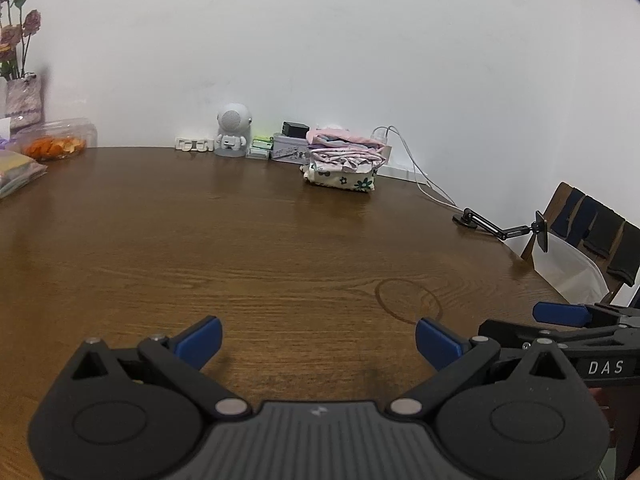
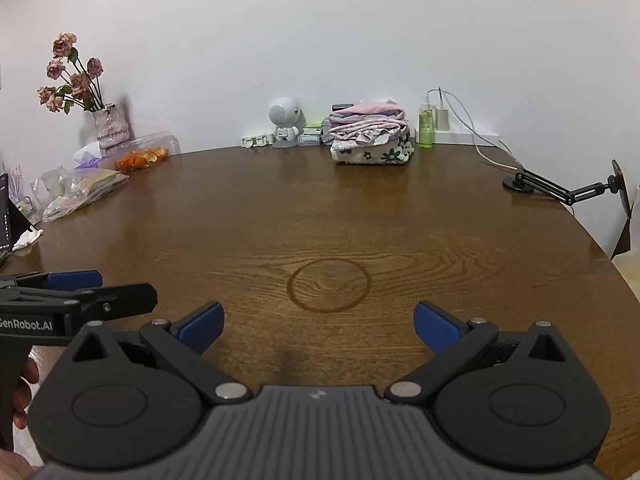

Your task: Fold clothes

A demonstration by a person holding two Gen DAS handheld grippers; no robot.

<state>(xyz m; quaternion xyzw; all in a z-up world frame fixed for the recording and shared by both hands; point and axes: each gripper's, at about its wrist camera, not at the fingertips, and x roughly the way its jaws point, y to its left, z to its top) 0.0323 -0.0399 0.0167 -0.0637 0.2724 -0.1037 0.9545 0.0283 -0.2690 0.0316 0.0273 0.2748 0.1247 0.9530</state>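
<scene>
A stack of folded clothes (image 1: 343, 160) (image 2: 372, 136), pink and floral, sits at the far side of the round wooden table (image 1: 240, 240) (image 2: 400, 220) near the wall. My left gripper (image 1: 318, 338) hovers open over the near table edge with nothing between its blue pads. My right gripper (image 2: 318, 326) is also open and holds nothing, just right of the left one. Each gripper shows from the side in the other's view, the right gripper (image 1: 568, 314) and the left gripper (image 2: 72, 280). No loose garment lies on the table in front of me.
Along the wall stand a white robot figurine (image 2: 285, 122), small boxes, a green bottle (image 2: 426, 124), a charger with cable (image 2: 472, 128). A phone-holder arm (image 2: 560, 190) sits at right. Flowers in a vase (image 2: 112, 124), food containers and bags (image 2: 84, 188) crowd the left. A chair (image 1: 592, 232) stands beyond the right edge.
</scene>
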